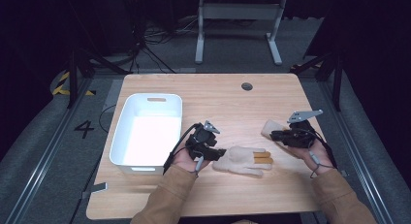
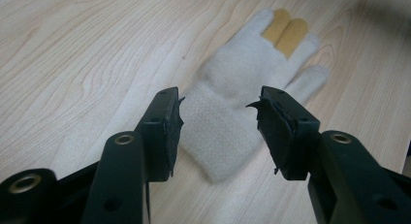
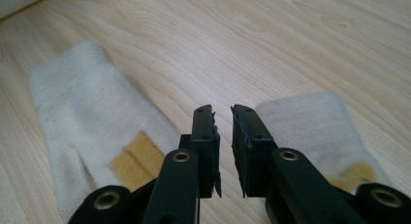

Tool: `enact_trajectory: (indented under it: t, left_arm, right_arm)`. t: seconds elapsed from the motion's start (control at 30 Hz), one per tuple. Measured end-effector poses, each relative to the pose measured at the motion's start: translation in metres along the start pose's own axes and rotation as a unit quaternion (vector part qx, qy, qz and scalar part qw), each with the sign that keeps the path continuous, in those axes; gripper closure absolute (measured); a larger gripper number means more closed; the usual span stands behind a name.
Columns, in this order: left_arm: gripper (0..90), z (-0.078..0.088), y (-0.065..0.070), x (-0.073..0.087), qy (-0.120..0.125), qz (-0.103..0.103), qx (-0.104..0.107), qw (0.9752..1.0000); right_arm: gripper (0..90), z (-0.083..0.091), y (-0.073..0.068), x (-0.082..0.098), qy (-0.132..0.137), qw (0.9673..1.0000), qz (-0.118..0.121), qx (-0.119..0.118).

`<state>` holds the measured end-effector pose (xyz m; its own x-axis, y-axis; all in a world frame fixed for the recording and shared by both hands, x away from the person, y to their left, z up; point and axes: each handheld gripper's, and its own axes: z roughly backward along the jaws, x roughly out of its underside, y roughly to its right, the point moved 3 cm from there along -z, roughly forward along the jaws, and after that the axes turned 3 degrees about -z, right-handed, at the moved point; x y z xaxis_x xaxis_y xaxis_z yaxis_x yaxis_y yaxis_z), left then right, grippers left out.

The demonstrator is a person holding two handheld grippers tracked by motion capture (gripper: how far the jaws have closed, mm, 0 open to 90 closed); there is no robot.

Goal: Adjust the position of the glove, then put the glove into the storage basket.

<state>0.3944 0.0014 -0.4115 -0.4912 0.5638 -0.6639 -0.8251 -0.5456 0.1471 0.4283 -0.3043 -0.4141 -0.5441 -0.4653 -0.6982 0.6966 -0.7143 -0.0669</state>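
Note:
A cream knitted glove point(image 1: 240, 161) with tan fingertips point(image 1: 262, 157) lies flat on the wooden table, near the front edge. My left gripper point(image 1: 217, 152) stands open at its cuff. In the left gripper view the cuff point(image 2: 218, 132) lies between the spread jaws of that gripper point(image 2: 218, 100), and the pads do not press it. A second cream glove point(image 1: 270, 126) lies to the right, partly under my right gripper point(image 1: 275, 135). In the right gripper view that gripper point(image 3: 222, 110) has a narrow gap with nothing in it. One glove point(image 3: 82, 98) lies to its left and the other glove point(image 3: 310, 120) to its right.
A white plastic bin point(image 1: 145, 100) with nothing in it stands on the left part of the table. A round cable hole point(image 1: 247, 86) sits near the far edge. Bare wood point(image 1: 228, 107) stretches behind the gloves. A white desk frame point(image 1: 237, 20) stands on the floor beyond.

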Motion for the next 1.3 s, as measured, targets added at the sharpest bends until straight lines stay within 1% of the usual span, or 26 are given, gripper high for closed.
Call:
enact_trajectory:
  t: [0.13,0.2,0.47,0.6,0.7,0.83,0.97,1.03,1.1,1.17,1.2,1.23,1.27,1.3]
  left_arm:
    - [51.2,0.001,-0.001,-0.001,-0.001,-0.001,0.002,1.0000]
    - [51.2,0.001,-0.001,-0.002,-0.001,0.000,0.002,1.0000]
    - [50.9,0.003,-0.003,-0.002,0.000,0.000,0.005,1.0000]
    - [50.4,0.003,-0.003,-0.003,0.002,0.001,0.004,1.0000]
    - [50.0,0.003,-0.004,-0.003,0.002,0.002,0.004,1.0000]
    - [49.2,0.003,-0.004,-0.002,0.001,0.003,0.003,1.0000]
    - [48.8,0.003,-0.005,-0.002,0.000,0.003,0.003,1.0000]
    - [48.6,0.003,-0.004,-0.002,-0.001,0.004,0.003,1.0000]
    - [48.6,0.003,-0.004,-0.002,0.000,0.004,0.002,1.0000]
    - [48.5,0.003,-0.004,-0.002,0.000,0.004,0.001,1.0000]
    - [48.5,0.003,-0.004,-0.002,-0.001,0.004,0.002,1.0000]
    - [48.4,0.003,-0.004,-0.001,-0.001,0.003,0.002,1.0000]
    - [48.4,0.003,-0.004,-0.001,-0.002,0.003,0.002,1.0000]
    - [48.4,0.003,-0.004,-0.001,-0.002,0.003,0.002,1.0000]
  right_arm:
    - [76.8,0.009,0.007,0.002,0.011,0.9998,-0.016,0.007]
    - [75.1,0.012,0.010,0.004,0.018,0.9994,-0.028,0.000]
    - [72.0,0.023,0.020,0.008,0.032,0.9986,-0.041,0.010]
    - [68.0,0.027,0.028,0.011,0.040,0.9982,-0.037,0.022]
    - [65.3,0.029,0.035,0.014,0.043,0.9973,-0.050,0.032]
    - [60.2,0.030,0.046,0.020,0.036,0.9964,-0.062,0.047]
    - [56.7,0.028,0.053,0.025,0.030,0.9962,-0.055,0.061]
    - [52.9,0.027,0.057,0.028,0.026,0.9957,-0.061,0.066]
    - [51.1,0.024,0.060,0.031,0.022,0.9957,-0.063,0.065]
    - [47.7,0.022,0.062,0.033,0.017,0.9959,-0.055,0.070]
    - [47.7,0.021,0.063,0.034,0.014,0.9956,-0.057,0.073]
    - [47.6,0.019,0.064,0.035,0.008,0.9952,-0.068,0.070]
    - [47.4,0.018,0.065,0.036,0.004,0.9950,-0.073,0.069]
    - [47.4,0.017,0.066,0.037,0.004,0.9947,-0.074,0.072]
